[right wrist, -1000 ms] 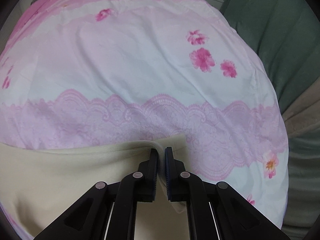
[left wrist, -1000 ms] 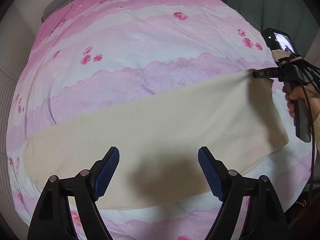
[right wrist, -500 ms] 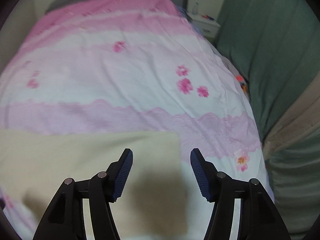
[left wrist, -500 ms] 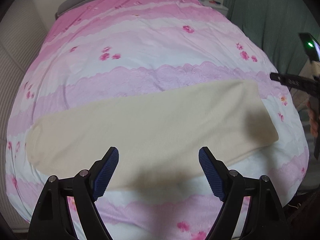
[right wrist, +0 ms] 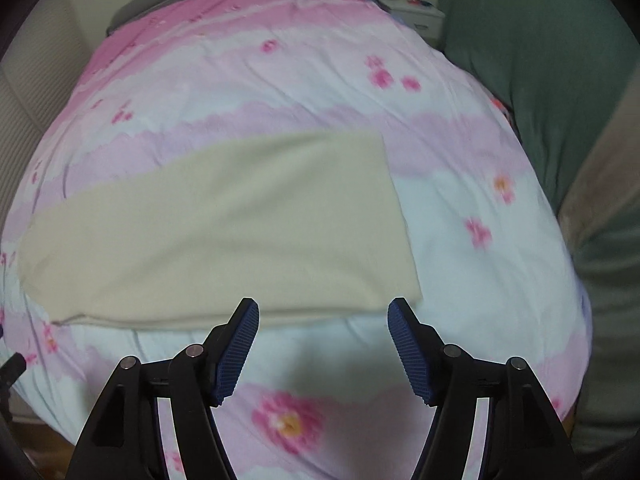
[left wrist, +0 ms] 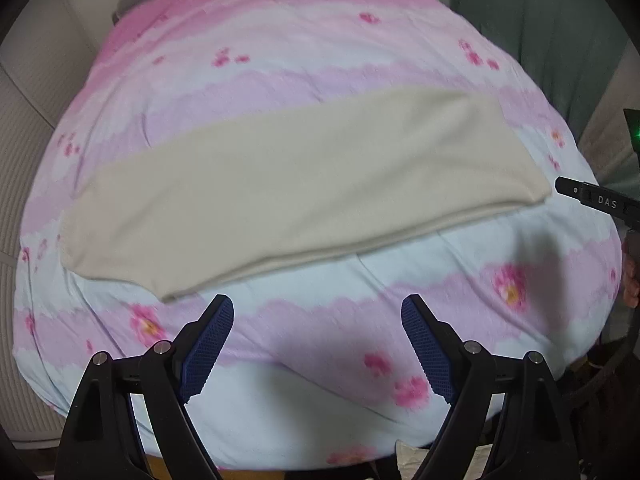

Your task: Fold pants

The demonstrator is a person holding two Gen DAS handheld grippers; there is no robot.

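The cream pants point(left wrist: 304, 184) lie flat as one long folded band across the bed, also shown in the right wrist view point(right wrist: 216, 232). My left gripper point(left wrist: 318, 320) is open and empty, held back above the bed's near part, short of the pants' near edge. My right gripper point(right wrist: 322, 320) is open and empty, just short of the pants' near right corner. Part of the right gripper's body point(left wrist: 592, 198) shows at the right edge of the left wrist view.
The bed has a pink, white and lilac floral duvet point(left wrist: 320, 40). A green curtain point(right wrist: 540, 60) hangs on the right. A grey headboard point(right wrist: 168, 4) and a small nightstand point(right wrist: 416, 16) stand at the far end. A pale ribbed wall point(left wrist: 24, 128) runs along the left.
My right gripper let go of the pants' corner, opened and pulled back. My left gripper, open throughout, also drew back toward the foot of the bed. The pants now lie flat.
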